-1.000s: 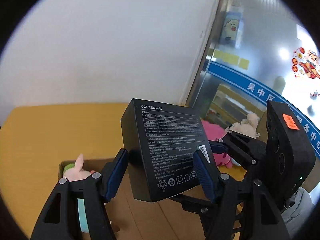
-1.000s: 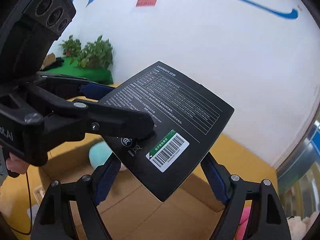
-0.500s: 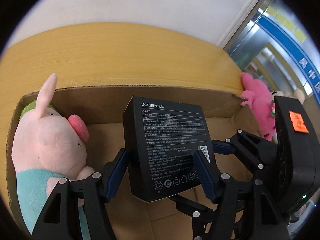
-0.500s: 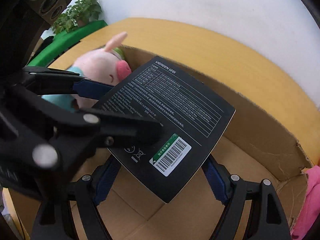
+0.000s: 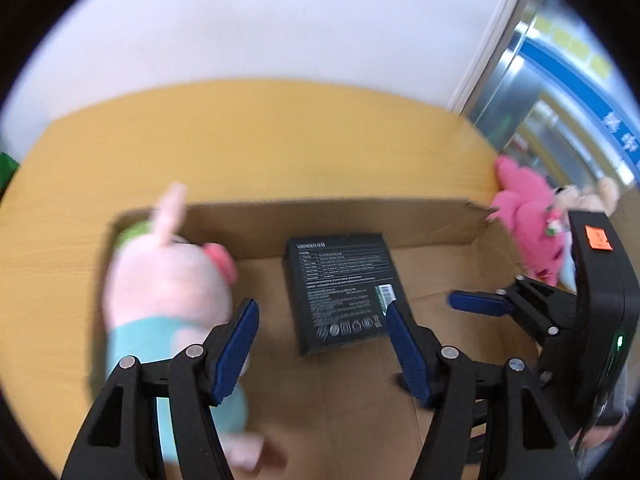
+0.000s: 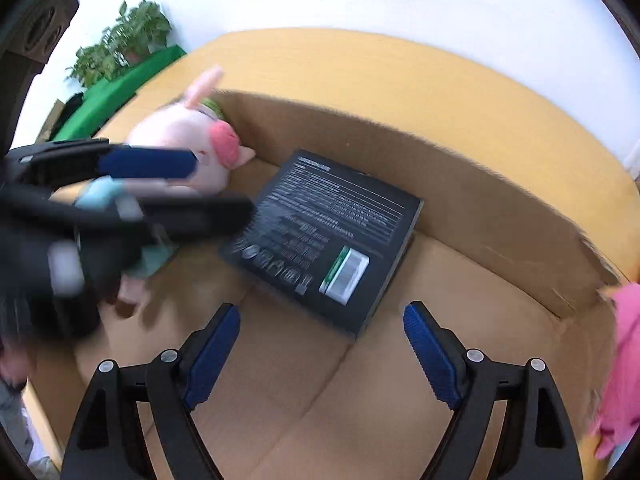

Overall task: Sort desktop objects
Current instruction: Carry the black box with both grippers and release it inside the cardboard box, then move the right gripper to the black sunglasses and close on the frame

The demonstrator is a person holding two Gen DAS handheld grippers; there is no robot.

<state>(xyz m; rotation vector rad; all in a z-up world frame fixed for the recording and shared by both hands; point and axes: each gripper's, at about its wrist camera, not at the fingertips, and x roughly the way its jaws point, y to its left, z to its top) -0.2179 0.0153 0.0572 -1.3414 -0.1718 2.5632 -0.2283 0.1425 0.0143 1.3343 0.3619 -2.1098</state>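
So the black box (image 5: 344,288) is sitting flat on the floor of the carton (image 5: 440,224), label side up, barcode facing us. In the left wrist view it's dead centre, with the pig plush (image 5: 168,280) at about 9 o'clock from it, also inside the carton. In the right wrist view the pig is more like 10 o'clock from the box, leaning near the carton's back wall.

Jaws: our left gripper (image 5: 320,344) is spread wide with nothing between the pads, and the box lies beyond the tips, not touching them as far as we can tell. Our right gripper (image 6: 320,344) is wide too and empty, hovering above the carton floor with the box at 12 o'clock from it. Both views are a bit smeared, so fine contact is hard to call.

Our read: the box's drop-off step looks done, since it's in the carton and nobody's gripping it. What's left is whatever's outside. There's a pink plush (image 5: 528,216) at 2 o'clock in the left view, just past the carton's torn corner on the yellow counter (image 5: 260,140), plus a beige plush (image 5: 596,196) beside it.

Next we'd lift both grippers clear of the carton walls without clipping the pig, then swing the right one toward the pink plush. It's soft, so grab a thick part.
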